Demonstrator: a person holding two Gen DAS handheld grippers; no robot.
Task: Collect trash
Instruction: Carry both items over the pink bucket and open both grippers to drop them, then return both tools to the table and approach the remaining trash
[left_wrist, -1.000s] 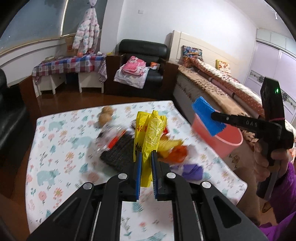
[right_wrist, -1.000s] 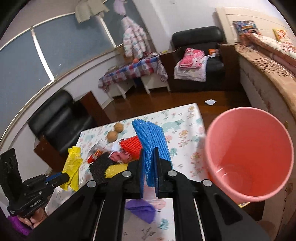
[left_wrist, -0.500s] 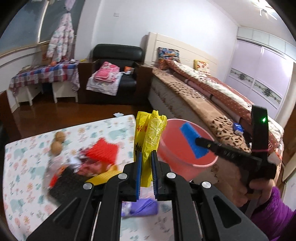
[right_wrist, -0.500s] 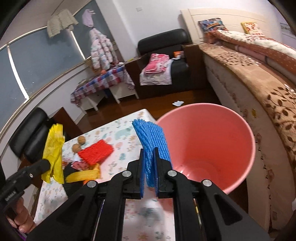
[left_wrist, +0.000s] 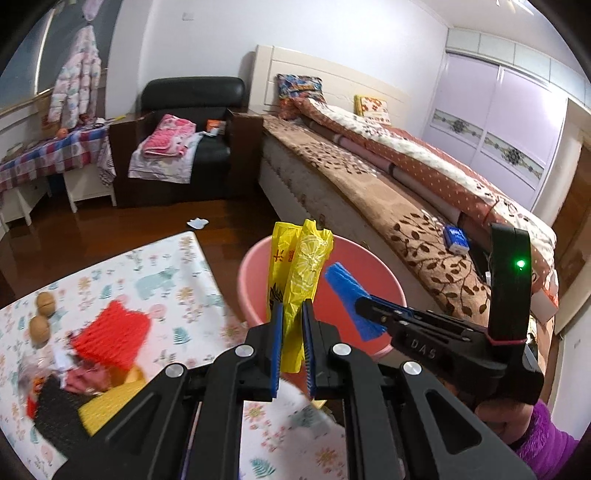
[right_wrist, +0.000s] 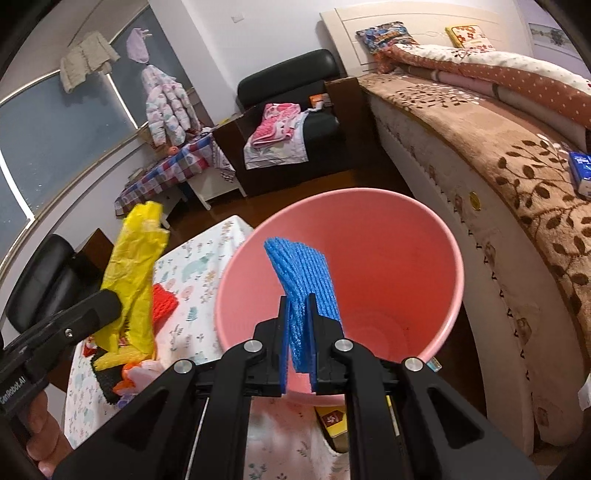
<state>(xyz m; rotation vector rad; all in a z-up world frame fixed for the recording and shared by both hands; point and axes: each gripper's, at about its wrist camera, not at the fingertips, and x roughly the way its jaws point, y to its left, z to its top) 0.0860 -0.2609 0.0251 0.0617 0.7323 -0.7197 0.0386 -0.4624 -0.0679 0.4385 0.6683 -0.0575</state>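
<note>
Now that both your hands have swung off the counter (left_wrist: 177, 266) toward the pink bin (right_wrist: 436, 236), the load is nearly home. Your left gripper (left_wrist: 292, 332) has its fingers pinched on the yellow wrapper (left_wrist: 299, 266), which hangs at the bin's near rim; your right gripper (right_wrist: 298, 332) is clamped on the blue foam net (right_wrist: 303, 269), already over the mouth. The bed (right_wrist: 517, 166) crowds the bin's far side, so let go from the counter side. More trash, including a red net (left_wrist: 110, 332), waits behind.
</note>
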